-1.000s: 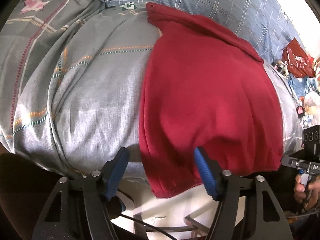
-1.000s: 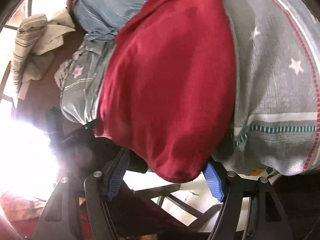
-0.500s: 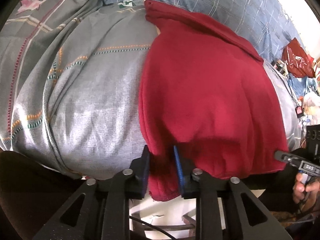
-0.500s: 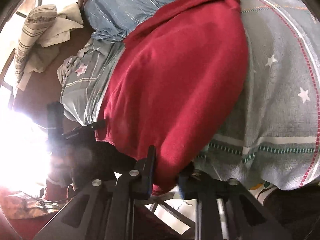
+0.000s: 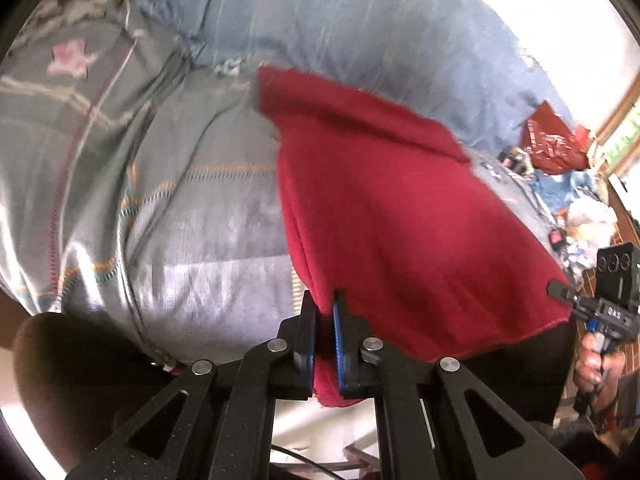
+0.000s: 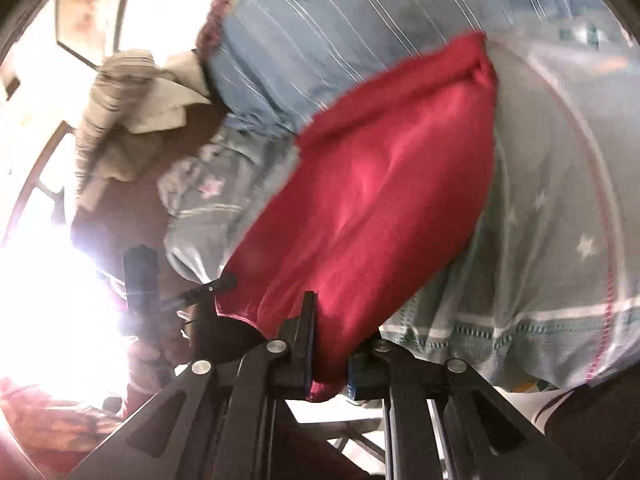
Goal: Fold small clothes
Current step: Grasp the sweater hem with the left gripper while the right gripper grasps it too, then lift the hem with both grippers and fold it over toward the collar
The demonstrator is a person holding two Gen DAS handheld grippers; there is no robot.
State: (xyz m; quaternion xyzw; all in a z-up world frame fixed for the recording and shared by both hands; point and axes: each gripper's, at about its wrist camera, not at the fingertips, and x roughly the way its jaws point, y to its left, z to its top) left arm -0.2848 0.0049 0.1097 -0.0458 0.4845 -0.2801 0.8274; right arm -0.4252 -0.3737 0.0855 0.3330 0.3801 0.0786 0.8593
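A bed is carrying everything here, its grey sheet (image 5: 192,216) (printed with stars and thin coloured stripes) bulging and hanging over the near edge. A red garment (image 5: 400,232) is lying spread directly on the sheet, its near hem drooping past the bed's edge. Behind it, a blue checked quilt (image 5: 360,40) is lying bunched on the bed, touching the garment's far end.
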